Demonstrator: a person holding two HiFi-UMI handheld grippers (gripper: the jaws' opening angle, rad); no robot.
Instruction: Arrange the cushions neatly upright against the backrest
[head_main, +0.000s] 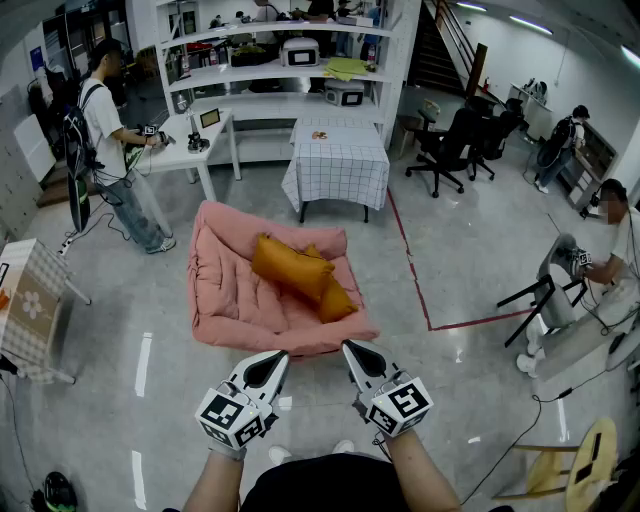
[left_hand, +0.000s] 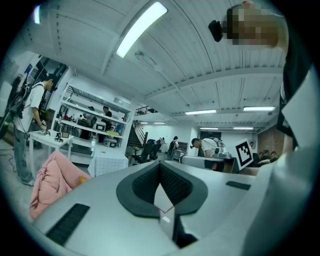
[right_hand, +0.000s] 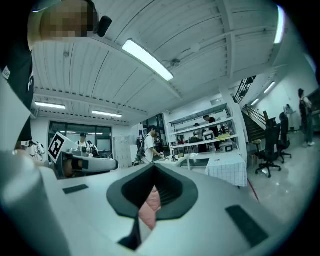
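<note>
Two orange cushions (head_main: 292, 266) lie slumped on the seat of the pink floor sofa (head_main: 225, 300), the front one partly covering the other. A checked-cloth table (head_main: 336, 165) stands behind the sofa, and a person (head_main: 108, 130) stands at a white desk (head_main: 190, 140). The left gripper (head_main: 274, 360) and right gripper (head_main: 353, 352) hover at the sofa's front edge, jaws closed and empty; the right gripper view shows only a pink sliver past its jaws.

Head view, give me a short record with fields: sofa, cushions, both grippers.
sofa: pink floor sofa, on the floor ahead of the person
cushions: larger orange cushion and smaller orange cushion, lying touching on the seat, neither upright
left gripper: fingers together, empty, short of the sofa
right gripper: fingers together, empty, short of the sofa
</note>
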